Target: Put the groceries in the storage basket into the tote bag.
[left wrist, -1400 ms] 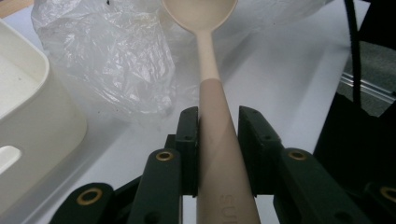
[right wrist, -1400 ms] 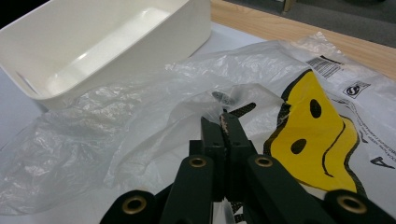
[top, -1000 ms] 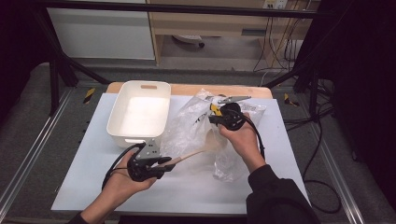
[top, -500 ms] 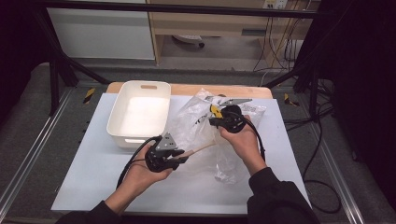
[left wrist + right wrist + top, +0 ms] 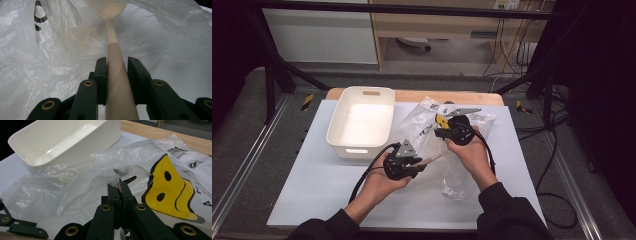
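Left gripper [image 5: 424, 163]: jaws clamped on the handle of a pale wooden spoon [image 5: 113, 62], one pad on each side of it.
Wooden spoon: handle sticks out of the jaws towards the bag; in the left gripper view its bowl is inside the plastic, veiled by the film.
Right gripper [image 5: 438, 133]: jaws fully together, pinching a fold of the clear plastic bag [image 5: 82, 180].
Plastic bag: crumpled on the white table [image 5: 312, 190], just right of the tub, with a yellow face print [image 5: 172, 195] and barcode labels.
White plastic tub [image 5: 362, 125]: upright, on the table's left half.
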Demonstrator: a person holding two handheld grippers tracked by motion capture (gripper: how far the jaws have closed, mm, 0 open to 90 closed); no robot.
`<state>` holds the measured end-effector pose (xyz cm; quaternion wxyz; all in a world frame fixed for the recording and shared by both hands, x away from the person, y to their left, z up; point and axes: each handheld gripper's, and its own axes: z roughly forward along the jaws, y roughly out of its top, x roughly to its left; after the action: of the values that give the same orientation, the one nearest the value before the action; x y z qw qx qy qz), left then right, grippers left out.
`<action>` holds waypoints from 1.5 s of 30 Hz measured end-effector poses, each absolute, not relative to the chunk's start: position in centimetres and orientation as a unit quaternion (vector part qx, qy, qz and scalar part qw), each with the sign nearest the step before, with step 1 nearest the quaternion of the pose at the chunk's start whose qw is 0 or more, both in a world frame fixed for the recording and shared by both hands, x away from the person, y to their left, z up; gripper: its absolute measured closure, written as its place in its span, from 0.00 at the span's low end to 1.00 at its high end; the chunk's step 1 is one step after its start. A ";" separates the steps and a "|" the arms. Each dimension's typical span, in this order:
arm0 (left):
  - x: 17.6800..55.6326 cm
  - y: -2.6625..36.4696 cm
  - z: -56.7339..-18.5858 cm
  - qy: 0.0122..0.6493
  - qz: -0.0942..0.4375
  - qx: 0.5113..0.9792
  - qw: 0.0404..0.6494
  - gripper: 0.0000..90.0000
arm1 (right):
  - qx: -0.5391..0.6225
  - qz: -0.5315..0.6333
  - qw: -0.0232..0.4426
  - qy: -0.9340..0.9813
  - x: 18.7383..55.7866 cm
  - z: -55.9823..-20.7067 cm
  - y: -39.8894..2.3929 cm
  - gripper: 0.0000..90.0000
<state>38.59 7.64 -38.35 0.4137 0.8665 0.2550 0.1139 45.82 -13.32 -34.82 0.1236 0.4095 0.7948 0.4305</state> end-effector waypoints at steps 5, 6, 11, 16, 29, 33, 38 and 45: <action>39.0 6.8 -38.7 0.256 0.116 0.867 0.412 0.78 | 0.410 0.429 0.123 0.795 45.7 -34.9 -13.3 1.00; 39.1 6.6 -38.7 0.256 0.117 0.866 0.414 0.78 | 0.411 0.430 0.122 0.795 45.7 -34.9 -13.3 1.00; 39.4 5.9 -38.6 0.256 0.119 0.863 0.418 0.78 | 0.412 0.431 0.118 0.794 45.8 -35.2 -13.2 1.00; 39.7 5.4 -38.6 0.257 0.121 0.861 0.421 0.78 | 0.410 0.429 0.113 0.797 45.6 -35.6 -13.0 1.00; 41.5 3.9 -39.6 0.263 0.128 0.854 0.431 0.78 | 0.408 0.434 0.112 0.796 45.4 -35.5 -13.0 1.00; 42.2 3.4 -40.1 0.263 0.124 0.855 0.428 0.78 | 0.411 0.434 0.113 0.794 45.3 -35.5 -13.2 1.00; 42.7 2.9 -40.2 0.258 0.126 0.857 0.428 0.78 | 0.411 0.435 0.113 0.794 45.2 -35.7 -13.5 1.00; 43.1 2.8 -39.9 0.254 0.123 0.853 0.439 0.78 | 0.415 0.432 0.111 0.793 45.1 -36.0 -14.0 1.00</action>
<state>43.15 2.84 -39.94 0.4391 0.8528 0.2544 0.1233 45.07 -14.03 -36.03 0.1107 0.4154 0.7929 0.4318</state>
